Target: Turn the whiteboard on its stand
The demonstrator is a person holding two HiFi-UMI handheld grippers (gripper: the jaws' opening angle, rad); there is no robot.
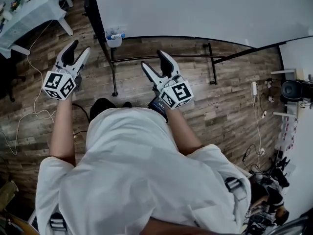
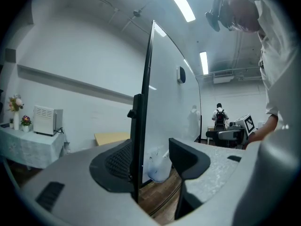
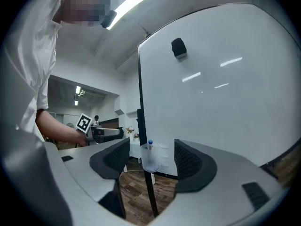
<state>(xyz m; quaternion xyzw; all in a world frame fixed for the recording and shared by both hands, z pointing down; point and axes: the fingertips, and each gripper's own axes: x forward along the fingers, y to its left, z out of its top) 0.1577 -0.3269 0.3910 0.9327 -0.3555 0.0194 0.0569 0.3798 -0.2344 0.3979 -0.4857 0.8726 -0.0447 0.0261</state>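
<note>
**Jaws apart at the board's edge**

The left gripper [image 2: 153,166] has its jaws wide apart. The whiteboard [image 2: 169,102] stands edge-on ahead. Its black frame post [image 2: 139,140] shows in the gap, right by the left jaw's pad and clear of the right jaw. A clear cup [image 2: 159,166] hangs at the board's lower edge. A table [image 2: 28,147] with flowers [image 2: 26,121] stands far left, and the right gripper [image 2: 216,134] shows at right.

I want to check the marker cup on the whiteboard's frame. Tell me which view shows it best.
The right gripper view: the cup shows side-on, with a blue-capped marker standing in it. The head view shows it small, from above. The left gripper view shows it pale and blurred, partly hidden by a jaw.
</note>
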